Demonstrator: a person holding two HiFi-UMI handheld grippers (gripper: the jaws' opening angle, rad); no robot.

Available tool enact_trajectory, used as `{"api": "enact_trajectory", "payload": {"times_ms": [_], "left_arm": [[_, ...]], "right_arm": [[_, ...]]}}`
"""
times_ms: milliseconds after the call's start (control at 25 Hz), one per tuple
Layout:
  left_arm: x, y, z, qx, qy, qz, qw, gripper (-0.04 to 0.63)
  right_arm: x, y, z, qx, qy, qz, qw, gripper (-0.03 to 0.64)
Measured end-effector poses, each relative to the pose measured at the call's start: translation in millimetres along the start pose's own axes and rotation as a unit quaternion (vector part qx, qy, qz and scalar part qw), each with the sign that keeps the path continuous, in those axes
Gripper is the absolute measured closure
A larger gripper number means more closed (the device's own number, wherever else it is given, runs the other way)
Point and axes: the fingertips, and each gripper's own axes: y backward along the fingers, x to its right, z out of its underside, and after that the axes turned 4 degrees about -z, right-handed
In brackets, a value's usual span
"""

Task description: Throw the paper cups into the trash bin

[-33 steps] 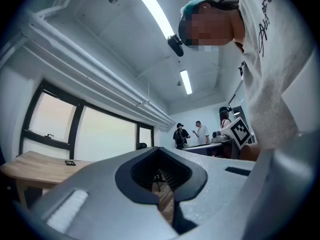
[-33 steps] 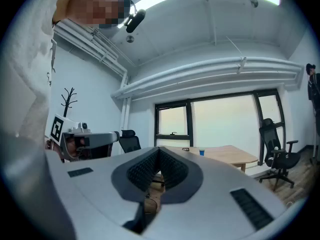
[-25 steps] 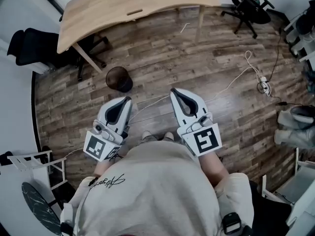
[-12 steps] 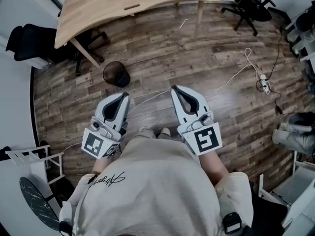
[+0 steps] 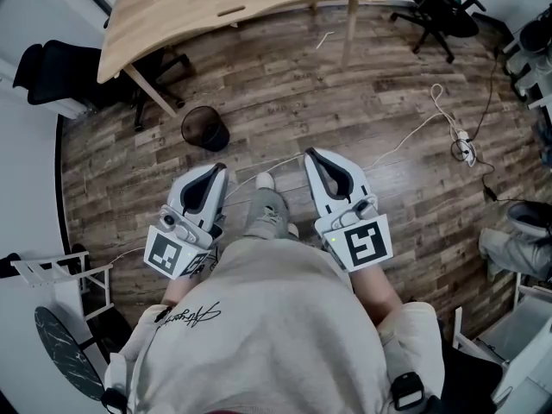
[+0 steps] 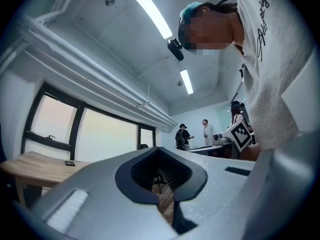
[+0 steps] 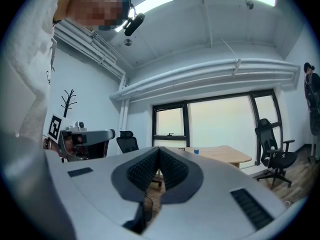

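Both hand-held grippers are riding level in front of me. The left hand-held gripper (image 5: 216, 172) is keeping its jaws together with nothing between them. The right hand-held gripper (image 5: 312, 155) is likewise closed and empty.

The trash bin (image 5: 205, 128) is standing on the wood floor (image 5: 362, 102), just ahead of the left hand-held gripper. Its inside is showing dark, and I cannot tell any contents.

A blue paper cup (image 7: 196, 151) is sitting on the table (image 7: 220, 155), well ahead of both hand-held grippers and beyond the bin.

Versus a second ago, my leg (image 5: 263, 210) is now swinging forward between the two hand-held grippers, shoe (image 5: 266, 180) leading. The jaws are unchanged, and the cup is staying on the table.
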Motion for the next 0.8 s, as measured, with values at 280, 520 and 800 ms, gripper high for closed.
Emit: {"api": "enact_trajectory", "payload": {"times_ms": [280, 520, 800], "left_arm": [[-10, -18, 2, 0.009, 0.004, 0.010, 0.9999, 0.592], [-36, -35, 14, 0.006, 0.007, 0.010, 0.9999, 0.592], [-79, -67, 20, 0.009, 0.009, 0.010, 0.9999, 0.592]], "right_arm": [[13, -9, -1, -0.001, 0.005, 0.011, 1.000, 0.606], [32, -37, -2, 0.002, 0.007, 0.014, 1.000, 0.606], [57, -83, -2, 0.000, 0.010, 0.013, 1.000, 0.606]]}}
